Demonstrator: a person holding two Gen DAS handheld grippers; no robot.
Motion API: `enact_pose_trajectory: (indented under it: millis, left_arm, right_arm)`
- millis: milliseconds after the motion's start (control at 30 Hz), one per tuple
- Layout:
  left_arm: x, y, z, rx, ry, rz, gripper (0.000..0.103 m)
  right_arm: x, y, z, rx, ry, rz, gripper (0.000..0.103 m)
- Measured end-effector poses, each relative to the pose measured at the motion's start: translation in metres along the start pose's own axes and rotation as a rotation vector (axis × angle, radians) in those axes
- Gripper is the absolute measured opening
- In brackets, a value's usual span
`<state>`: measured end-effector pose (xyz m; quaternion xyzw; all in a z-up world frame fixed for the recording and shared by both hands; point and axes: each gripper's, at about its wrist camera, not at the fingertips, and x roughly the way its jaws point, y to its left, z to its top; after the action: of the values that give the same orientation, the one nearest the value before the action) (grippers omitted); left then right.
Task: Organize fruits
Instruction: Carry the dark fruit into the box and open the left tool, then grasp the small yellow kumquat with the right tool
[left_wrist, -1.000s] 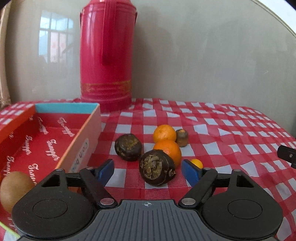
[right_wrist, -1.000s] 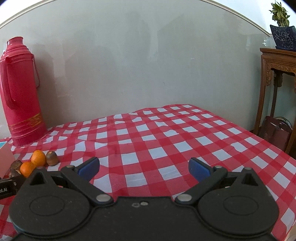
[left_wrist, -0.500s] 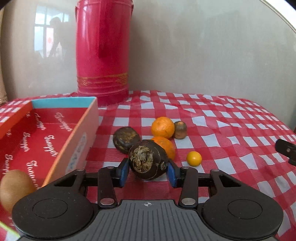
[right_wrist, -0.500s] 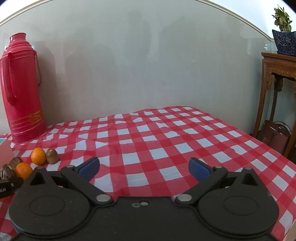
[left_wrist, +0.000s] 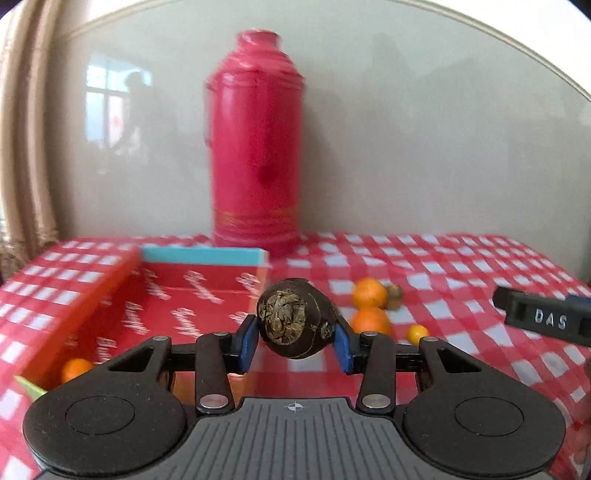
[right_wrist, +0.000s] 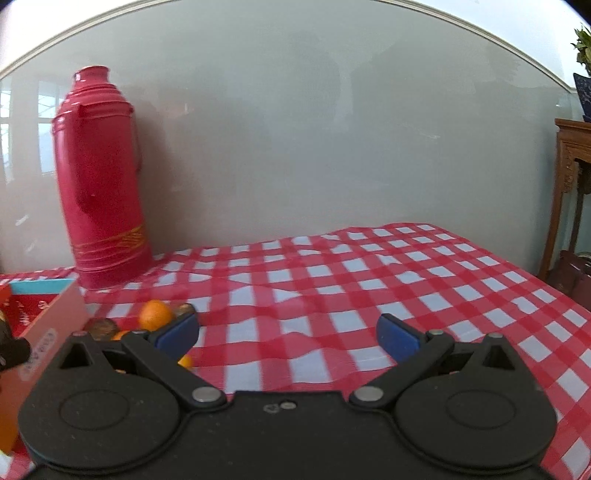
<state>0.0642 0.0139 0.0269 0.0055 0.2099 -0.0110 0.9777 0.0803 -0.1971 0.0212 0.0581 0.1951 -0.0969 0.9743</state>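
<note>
The dark round fruit (left_wrist: 293, 318) sits clamped between the blue pads of the left tongs (left_wrist: 294, 341), which have just closed in snugly on its sides, and it hangs clear above the desk (left_wrist: 461, 280), over the near right edge of the red box (left_wrist: 177, 295). Down in the box's near left corner lies a small orange fruit (left_wrist: 75, 368). Over on the right, the right tongs (right_wrist: 288, 330) stand spread wide with nothing between their pads, only red-and-white checked cloth beyond them. A little farther out, just right of the box, two oranges (left_wrist: 369, 293) sit one behind the other, a small yellow fruit (left_wrist: 417, 333) near them on the right and a brownish fruit (left_wrist: 394, 291) touching the far orange. At the far end of the desk, against the wall, stands a tall red thermos (left_wrist: 256, 147), upright, just behind the box's blue far rim.
</note>
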Motion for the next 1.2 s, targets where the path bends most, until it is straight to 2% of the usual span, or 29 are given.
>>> enact_pose_trajectory:
  millis: [267, 433, 500, 533, 567, 633, 733, 1000, 1100, 1200]
  left_arm:
    - [-0.011, 0.061, 0.0, -0.073, -0.009, 0.126, 0.043]
    - [-0.007, 0.093, -0.005, -0.11, 0.026, 0.198, 0.043]
    - [-0.006, 0.1, -0.006, -0.126, 0.033, 0.207, 0.065]
    - [-0.009, 0.102, -0.006, -0.13, 0.014, 0.219, 0.088]
    - [-0.012, 0.102, -0.006, -0.129, -0.008, 0.238, 0.094]
    - [-0.015, 0.103, -0.005, -0.122, -0.03, 0.251, 0.094]
    - [-0.013, 0.102, -0.007, -0.124, -0.007, 0.244, 0.094]
    - [-0.012, 0.097, -0.007, -0.109, -0.008, 0.243, 0.094]
    - [-0.013, 0.098, -0.007, -0.11, -0.009, 0.241, 0.094]
    - [-0.013, 0.1, -0.008, -0.115, -0.008, 0.244, 0.094]
  right_arm:
    - [-0.005, 0.034, -0.003, -0.051, -0.003, 0.055, 0.097]
    - [-0.007, 0.046, -0.003, -0.077, -0.012, 0.074, 0.097]
    - [-0.007, 0.05, -0.004, -0.095, -0.009, 0.071, 0.097]
    - [-0.007, 0.05, -0.003, -0.098, -0.011, 0.072, 0.097]
    - [-0.008, 0.05, -0.004, -0.099, -0.018, 0.077, 0.097]
    - [-0.008, 0.051, -0.004, -0.108, -0.01, 0.076, 0.097]
    - [-0.008, 0.05, -0.005, -0.109, -0.006, 0.096, 0.097]
    - [-0.005, 0.049, -0.006, -0.128, 0.015, 0.123, 0.096]
    - [0.001, 0.05, -0.008, -0.151, 0.053, 0.132, 0.089]
    - [0.007, 0.054, -0.01, -0.181, 0.077, 0.117, 0.067]
